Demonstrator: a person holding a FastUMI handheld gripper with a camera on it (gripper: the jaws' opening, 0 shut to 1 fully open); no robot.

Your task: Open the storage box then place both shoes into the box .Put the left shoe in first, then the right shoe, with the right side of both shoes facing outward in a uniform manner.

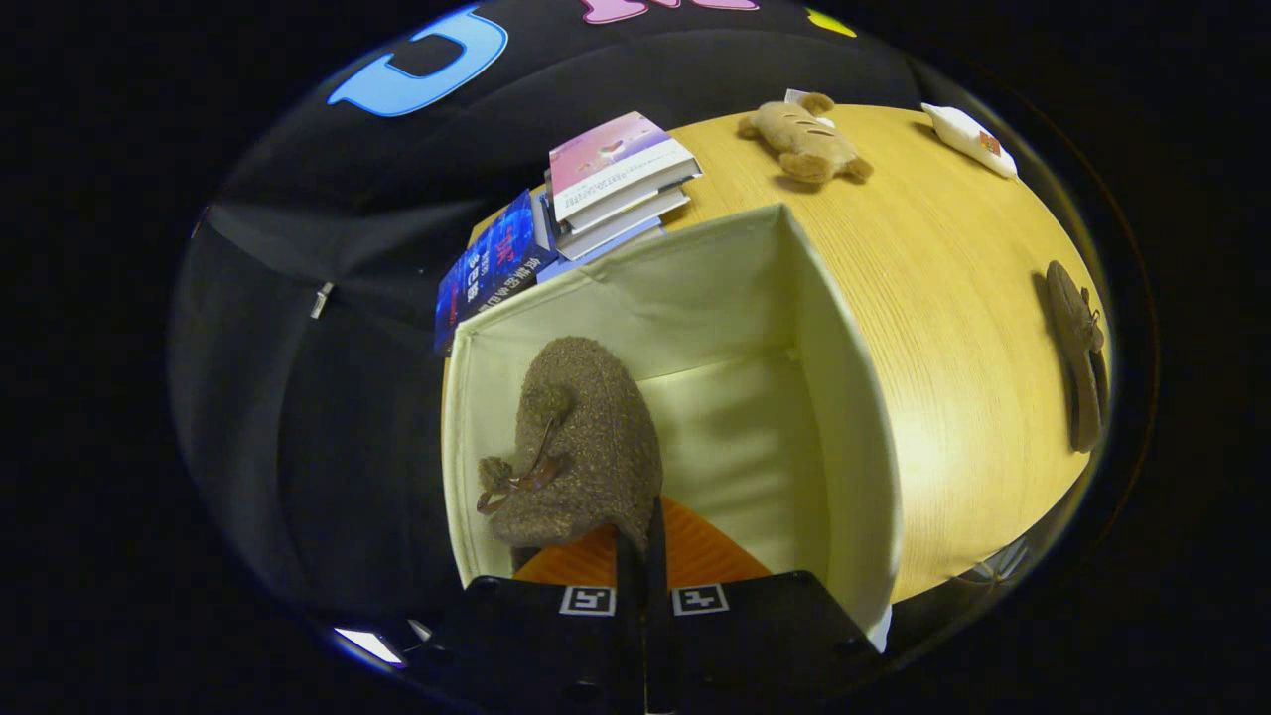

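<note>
An open cream storage box (844, 397) stands on the wooden table, seen from above. Inside it, against the left wall, hangs a brown fuzzy shoe (581, 447) with a small bow and pompoms, its orange insole showing near the fingers. My gripper (642, 541) is shut on the shoe's rim, the two fingers pressed together over the edge of the opening. The second brown shoe (1080, 353) lies on the table to the right of the box, beyond its right wall.
A stack of books (606, 184) and a blue book (492, 268) sit just behind the box. A plush toy (804, 139) lies at the back of the table, and a white packet (968, 139) rests near the far right corner. The table's edge runs close to the box's left side.
</note>
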